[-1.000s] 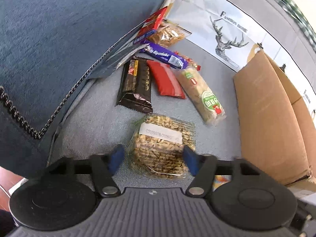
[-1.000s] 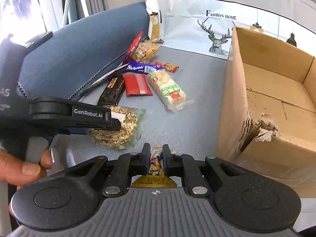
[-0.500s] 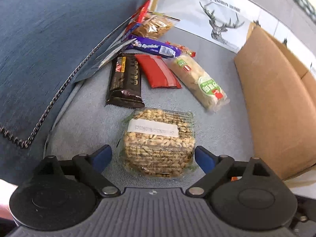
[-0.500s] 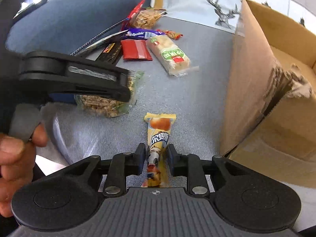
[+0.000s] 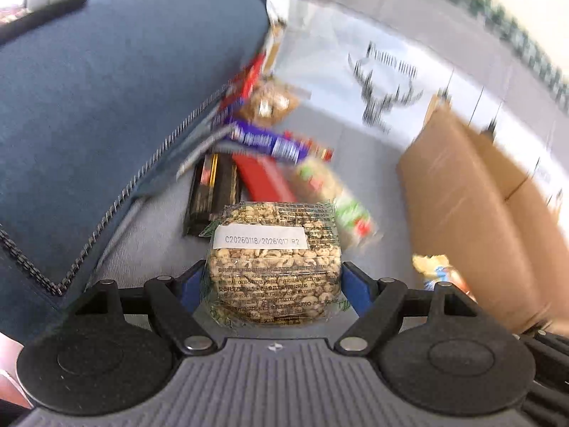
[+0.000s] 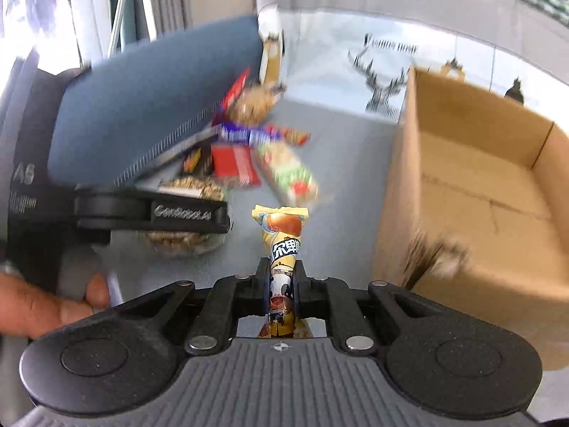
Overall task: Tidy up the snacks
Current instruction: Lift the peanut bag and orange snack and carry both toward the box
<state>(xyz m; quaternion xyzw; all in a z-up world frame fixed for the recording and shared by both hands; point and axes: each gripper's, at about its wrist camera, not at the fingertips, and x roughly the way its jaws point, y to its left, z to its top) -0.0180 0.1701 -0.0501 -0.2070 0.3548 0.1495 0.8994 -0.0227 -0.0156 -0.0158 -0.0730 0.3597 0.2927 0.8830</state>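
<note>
Looking across both views, the biggest thing is the open cardboard box [image 6: 473,185] on my right, standing on the grey seat cushion [image 6: 338,149], and nothing shows inside it yet. The snack pile [image 5: 263,149] lies further off against the blue backrest [image 5: 106,106], blurred in both cameras, which I read as both rigs moving.

What changed matters more. Half a second ago my left gripper [image 5: 272,284] stood wide around the clear peanut pack [image 5: 272,259], pads apart from it; now the blue pads [image 5: 352,291] press its two sides and the pack sits sharp while everything behind smears, so I judge it clamped and lifting. My right gripper [image 6: 281,284] was already pinched on the yellow candy wrapper [image 6: 282,235], which a moment back trailed on the cushion; now it stands upright off the fabric, its top end free.

So both tongs are loaded (two snacks at once). Next I would swing right towards the box, the wrapper being nearest it, and watch the torn front edge [image 6: 434,252].
</note>
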